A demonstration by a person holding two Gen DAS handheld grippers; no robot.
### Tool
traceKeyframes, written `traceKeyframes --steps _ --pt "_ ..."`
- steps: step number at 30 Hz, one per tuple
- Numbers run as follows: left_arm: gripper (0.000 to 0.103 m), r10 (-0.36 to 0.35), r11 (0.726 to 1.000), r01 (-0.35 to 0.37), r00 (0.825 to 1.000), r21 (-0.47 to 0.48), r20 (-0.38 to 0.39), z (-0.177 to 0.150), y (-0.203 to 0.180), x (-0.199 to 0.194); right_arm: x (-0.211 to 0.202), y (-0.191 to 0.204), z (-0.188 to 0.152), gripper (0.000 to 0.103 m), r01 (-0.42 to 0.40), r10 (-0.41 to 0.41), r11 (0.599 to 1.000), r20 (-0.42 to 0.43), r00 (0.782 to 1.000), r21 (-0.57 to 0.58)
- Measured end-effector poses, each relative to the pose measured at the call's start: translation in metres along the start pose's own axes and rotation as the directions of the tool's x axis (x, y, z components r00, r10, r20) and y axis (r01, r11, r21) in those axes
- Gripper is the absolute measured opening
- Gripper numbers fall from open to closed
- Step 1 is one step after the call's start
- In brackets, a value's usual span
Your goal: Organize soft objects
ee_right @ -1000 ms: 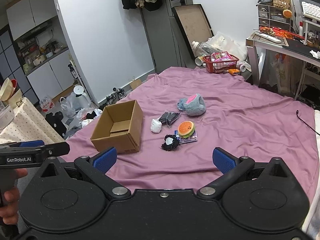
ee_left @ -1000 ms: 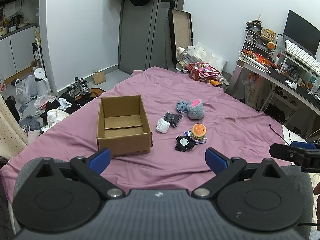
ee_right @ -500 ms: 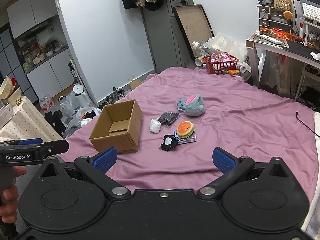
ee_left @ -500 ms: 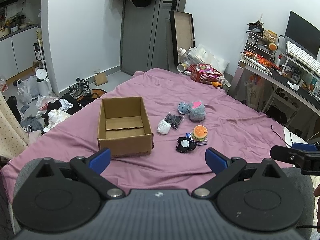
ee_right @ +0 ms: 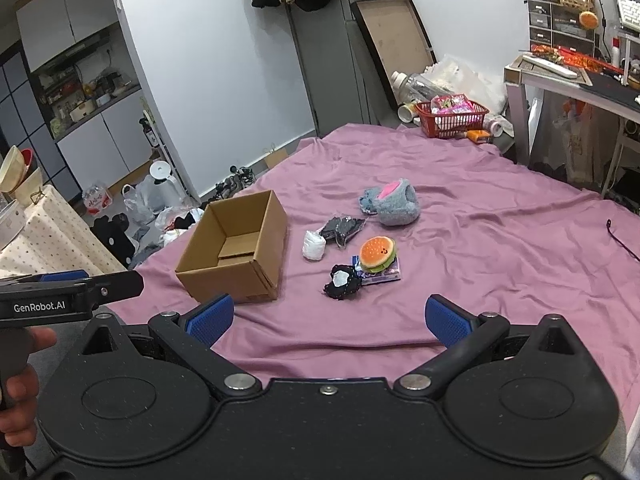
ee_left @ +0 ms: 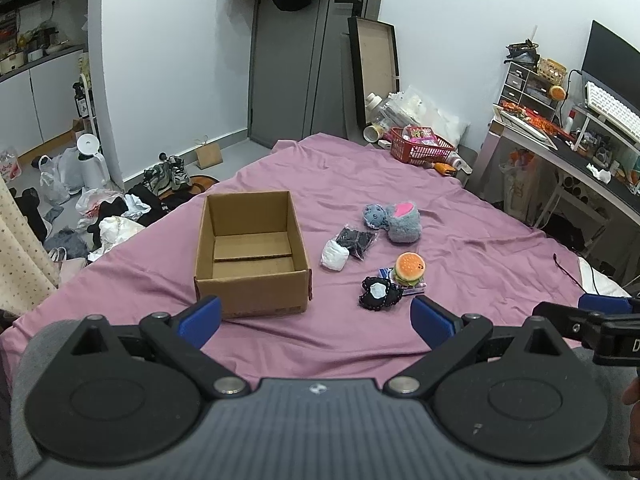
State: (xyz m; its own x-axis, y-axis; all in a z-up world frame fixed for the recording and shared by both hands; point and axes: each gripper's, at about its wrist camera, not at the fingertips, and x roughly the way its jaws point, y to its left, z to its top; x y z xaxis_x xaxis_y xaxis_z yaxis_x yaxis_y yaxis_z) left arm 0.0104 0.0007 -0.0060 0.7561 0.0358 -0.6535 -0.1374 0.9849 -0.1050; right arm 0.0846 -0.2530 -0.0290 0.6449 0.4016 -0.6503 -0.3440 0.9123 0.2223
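Soft toys, among them a burger plush (ee_left: 409, 269) and a grey plush (ee_left: 403, 223), lie mid-bed on the purple sheet (ee_left: 460, 280) beside an empty cardboard box (ee_left: 250, 254), apparently their destination. Both the left gripper (ee_left: 316, 318) and right gripper (ee_right: 327, 320) hover near the bed's near edge, jaws spread, holding nothing. Only the right wrist view shows a hand (ee_right: 18, 384) gripping the left tool.
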Motion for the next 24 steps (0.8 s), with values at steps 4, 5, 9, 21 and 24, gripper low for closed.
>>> traceKeyframes --steps 4,5,9,21,24 --pt "0.1 -0.009 1.0 0.009 1.0 -0.004 0.002 0.006 -0.003 0.012 0.012 -0.005 0.002 0.103 -0.003 0.003 1.0 -0.012 1.0 0.002" --pt "0.1 -0.014 1.0 0.014 1.0 -0.004 0.006 0.009 -0.004 0.015 0.014 -0.006 0.003 0.103 -0.002 0.002 1.0 -0.016 1.0 0.003" --pt "0.1 -0.028 1.0 0.028 1.0 0.005 0.002 0.015 -0.011 0.03 0.029 -0.015 0.006 0.103 -0.002 0.002 1.0 -0.038 0.999 0.022" --pt "0.1 -0.04 0.999 0.039 0.996 -0.014 -0.075 0.019 -0.022 0.088 0.073 -0.052 0.016 0.103 -0.042 0.052 0.99 -0.069 0.996 0.134" --pt "0.099 -0.037 0.999 0.036 0.996 -0.013 -0.082 0.02 -0.024 0.101 0.083 -0.059 0.018 0.103 -0.051 0.062 0.987 -0.065 0.996 0.15"
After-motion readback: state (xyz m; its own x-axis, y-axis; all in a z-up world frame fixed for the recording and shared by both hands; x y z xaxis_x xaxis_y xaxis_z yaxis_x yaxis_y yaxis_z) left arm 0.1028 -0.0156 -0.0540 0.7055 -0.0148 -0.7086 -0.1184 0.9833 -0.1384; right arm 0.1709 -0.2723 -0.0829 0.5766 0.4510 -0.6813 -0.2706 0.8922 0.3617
